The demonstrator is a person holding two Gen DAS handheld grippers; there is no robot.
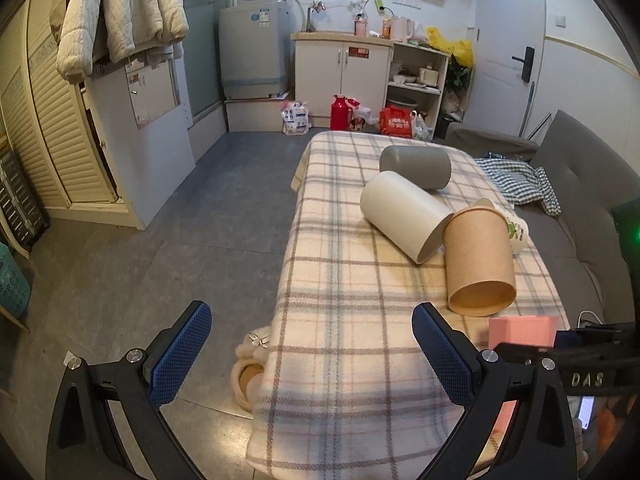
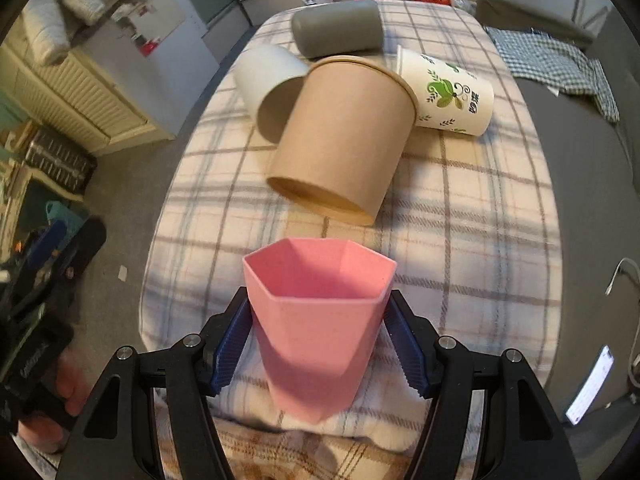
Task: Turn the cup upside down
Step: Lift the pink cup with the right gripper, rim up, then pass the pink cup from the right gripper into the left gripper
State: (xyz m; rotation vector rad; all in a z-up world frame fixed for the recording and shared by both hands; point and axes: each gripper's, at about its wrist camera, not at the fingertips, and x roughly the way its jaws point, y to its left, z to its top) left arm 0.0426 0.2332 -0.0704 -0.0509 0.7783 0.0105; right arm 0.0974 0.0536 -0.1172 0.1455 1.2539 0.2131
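So the pink cup (image 2: pixel 320 320) is the hexagonal one, sitting upright with its mouth up at the near end of the plaid-covered tabletop (image 2: pixel 480 240). The right gripper (image 2: pixel 320 344) has its jaws clamped on it from both sides, blue pads pressed against the slanted walls about halfway down.

What worries me: those walls taper toward the base and they're faceted, so if the pads are sitting on an edge rather than a flat face, I'd guess the cup could twist or squirt out once it gets rotated. The blanket is soft and lumpy too, so a cup set down on its rim could land crooked and tip. And the brown paper cup (image 2: pixel 344 136) lies on its side just beyond it, so a wide swing could knock it and get it rolling into the others.

Left gripper (image 1: pixel 312 356) is empty, jaws spread wide, hovering over the tabletop's near left edge and the floor.

Count, as far as I can see:
- pink cup: one
- brown paper cup: one, on its side
- white cup (image 2: pixel 272 84): one, on its side
- grey cup (image 2: pixel 336 28): one, on its side
- printed paper cup (image 2: pixel 448 92): one, on its side
- grippers: two
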